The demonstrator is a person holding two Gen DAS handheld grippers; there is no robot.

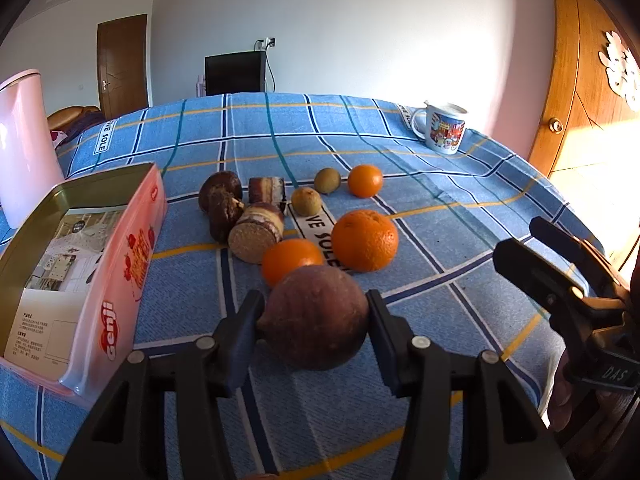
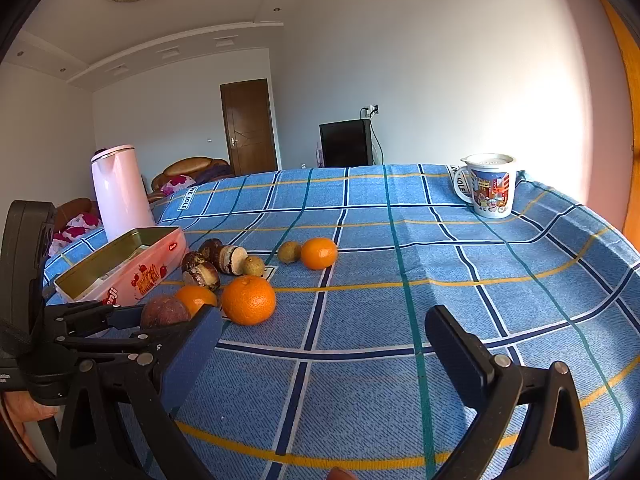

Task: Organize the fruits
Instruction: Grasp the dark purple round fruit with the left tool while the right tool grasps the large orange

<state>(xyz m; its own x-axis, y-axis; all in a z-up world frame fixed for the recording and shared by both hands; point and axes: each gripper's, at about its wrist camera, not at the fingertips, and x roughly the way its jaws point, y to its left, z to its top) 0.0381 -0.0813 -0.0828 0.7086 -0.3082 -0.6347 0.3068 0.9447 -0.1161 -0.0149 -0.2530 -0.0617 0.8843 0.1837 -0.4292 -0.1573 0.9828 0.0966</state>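
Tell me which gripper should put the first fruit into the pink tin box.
Left. The left gripper already clamps the round purple-brown fruit, beside the open pink tin box. The right gripper hangs open, empty, farther away.

Fruits on the blue checked cloth

A dark purple round fruit (image 1: 316, 318) is nearest. Behind it lie a small orange (image 1: 290, 258) and a big orange (image 1: 365, 240). Farther back are two brown-green kiwis (image 1: 306, 201) (image 1: 327, 180) and another small orange (image 1: 365, 180).
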